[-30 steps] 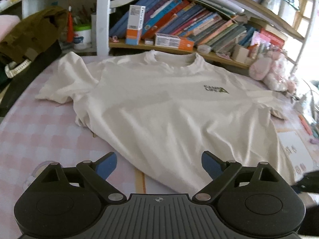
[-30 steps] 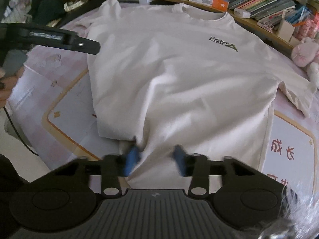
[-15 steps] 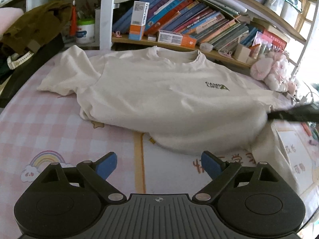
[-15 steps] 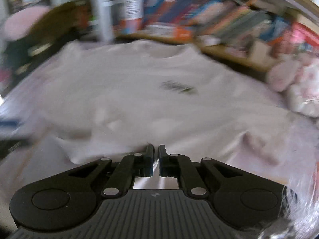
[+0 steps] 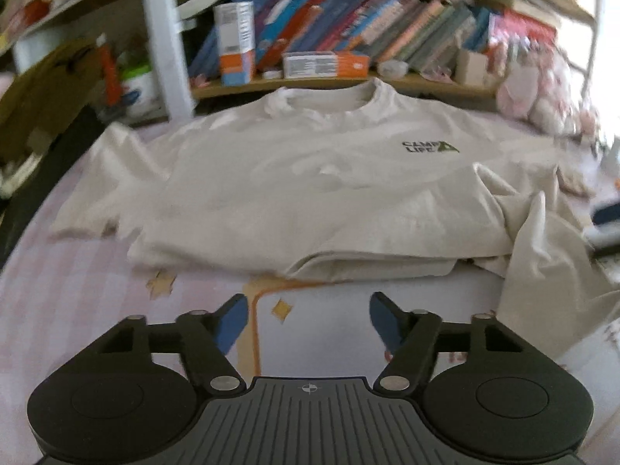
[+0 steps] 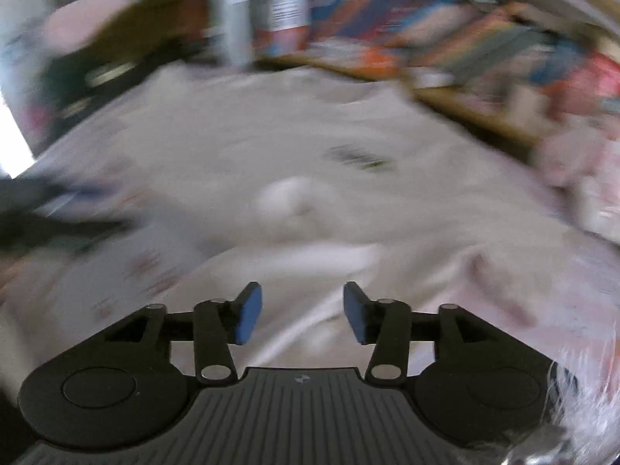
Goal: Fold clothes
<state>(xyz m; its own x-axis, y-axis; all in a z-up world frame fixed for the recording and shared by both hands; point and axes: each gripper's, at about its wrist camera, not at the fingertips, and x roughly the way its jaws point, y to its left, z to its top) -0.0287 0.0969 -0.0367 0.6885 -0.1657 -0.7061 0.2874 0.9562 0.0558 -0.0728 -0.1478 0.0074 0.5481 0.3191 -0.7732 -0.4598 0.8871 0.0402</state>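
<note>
A cream T-shirt [image 5: 310, 178] with a small dark chest logo [image 5: 428, 147] lies on the pink checked table cover [image 5: 69, 294], its bottom part folded up over the body and a loose corner standing at the right. My left gripper [image 5: 308, 321] hovers in front of the folded edge with its jaws closing and nothing between the blue pads. In the blurred right wrist view the same T-shirt [image 6: 310, 178] fills the frame. My right gripper [image 6: 302, 312] sits just above the cloth, its jaws opening, the pads apart and not pressing on the fabric.
A shelf of books [image 5: 348, 27] and boxes [image 5: 325, 64] runs behind the shirt. A pink plush toy [image 5: 538, 97] sits at the right end. Olive and dark clothing [image 5: 42, 97] is piled at the left. Part of the other gripper [image 5: 604, 228] shows at the right edge.
The shirt's bottom part has been carried up and laid over the body. My right gripper, shut on the cloth half a second ago, has let go. My left gripper has moved closer and narrowed.
</note>
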